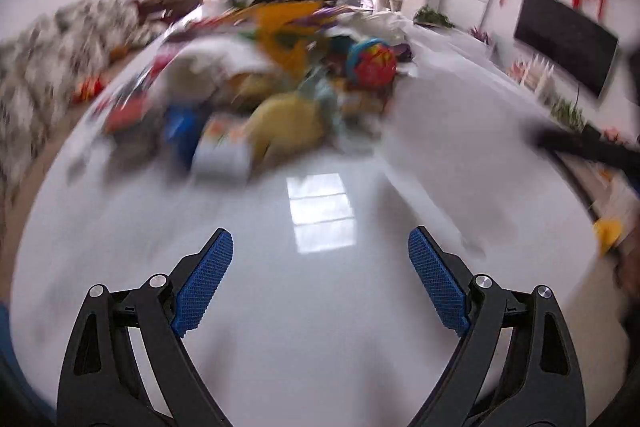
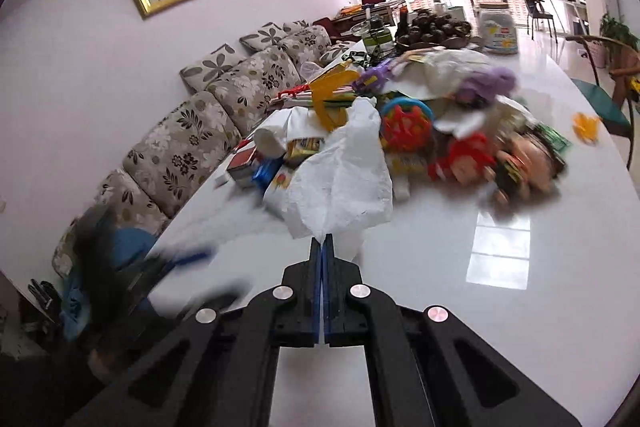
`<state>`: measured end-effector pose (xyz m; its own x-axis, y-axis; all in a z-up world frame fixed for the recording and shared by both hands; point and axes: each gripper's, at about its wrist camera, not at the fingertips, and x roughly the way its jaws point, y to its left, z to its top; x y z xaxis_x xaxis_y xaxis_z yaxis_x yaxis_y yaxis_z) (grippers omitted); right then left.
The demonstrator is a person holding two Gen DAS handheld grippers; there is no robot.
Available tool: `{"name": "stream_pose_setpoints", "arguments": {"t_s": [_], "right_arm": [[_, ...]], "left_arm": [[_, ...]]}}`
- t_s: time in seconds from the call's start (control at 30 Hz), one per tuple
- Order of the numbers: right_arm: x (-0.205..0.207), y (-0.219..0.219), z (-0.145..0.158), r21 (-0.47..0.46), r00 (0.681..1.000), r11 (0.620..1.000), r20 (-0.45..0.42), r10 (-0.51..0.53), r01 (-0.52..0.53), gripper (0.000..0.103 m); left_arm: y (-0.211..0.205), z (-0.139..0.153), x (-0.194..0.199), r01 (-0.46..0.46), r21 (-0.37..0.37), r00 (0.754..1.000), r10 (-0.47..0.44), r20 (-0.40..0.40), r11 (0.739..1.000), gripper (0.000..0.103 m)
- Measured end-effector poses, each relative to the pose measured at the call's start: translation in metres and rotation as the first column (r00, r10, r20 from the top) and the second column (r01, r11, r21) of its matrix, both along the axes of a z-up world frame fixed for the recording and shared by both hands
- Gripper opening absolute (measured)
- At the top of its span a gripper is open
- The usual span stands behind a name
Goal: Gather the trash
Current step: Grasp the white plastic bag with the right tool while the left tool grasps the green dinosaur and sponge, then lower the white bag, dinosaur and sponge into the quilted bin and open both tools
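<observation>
My right gripper [image 2: 322,241] is shut on a corner of a white plastic bag [image 2: 344,171], which hangs up from its tips over the white table [image 2: 480,307]. Behind the bag lies a heap of trash and toys [image 2: 420,123]: a blue-and-red round toy [image 2: 406,123], a yellow hanger piece [image 2: 326,95], small boxes, wrappers. My left gripper [image 1: 320,243] is open and empty above the bare white table [image 1: 320,307], short of the same heap [image 1: 280,87], which is blurred. The left gripper also shows blurred at the lower left of the right wrist view [image 2: 188,263].
A flowered sofa [image 2: 192,131] runs along the table's left side. A white jar [image 2: 498,31], a bowl of dark fruit [image 2: 436,27] and a green cup stand at the table's far end. A chair [image 2: 600,99] and a small yellow piece [image 2: 585,125] are at the right edge.
</observation>
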<state>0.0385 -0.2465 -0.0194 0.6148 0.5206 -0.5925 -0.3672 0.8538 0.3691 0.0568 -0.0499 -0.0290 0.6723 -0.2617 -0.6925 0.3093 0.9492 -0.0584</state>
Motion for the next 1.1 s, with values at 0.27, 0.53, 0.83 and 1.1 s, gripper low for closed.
{"name": "stream_pose_setpoints", "arguments": {"t_s": [0.27,0.53,0.83,1.1], "right_arm": [[-0.051,-0.064,-0.008,0.053,0.994,0.992,-0.011,-0.112,0.113,0.000],[-0.055,-0.076,-0.020,0.089,0.991,0.987,-0.025,-0.134,0.136,0.000],[-0.077,-0.032,0.009,0.070,0.998,0.997,0.050,-0.047,0.044,0.000],[-0.131,0.014,0.031,0.043,0.992,0.996,0.098,0.079,-0.083,0.000]], "left_arm": [[-0.077,-0.010,0.127,-0.059,0.178,0.998,0.063,-0.021,0.982,0.087],[-0.081,-0.031,0.147,-0.175,0.318,0.984,0.154,0.088,0.932,0.038],[-0.004,0.076,-0.009,-0.047,0.013,0.957,0.041,0.289,0.999,0.023],[0.016,0.056,-0.140,-0.025,0.056,0.974,0.012,0.225,0.998,0.023]]}}
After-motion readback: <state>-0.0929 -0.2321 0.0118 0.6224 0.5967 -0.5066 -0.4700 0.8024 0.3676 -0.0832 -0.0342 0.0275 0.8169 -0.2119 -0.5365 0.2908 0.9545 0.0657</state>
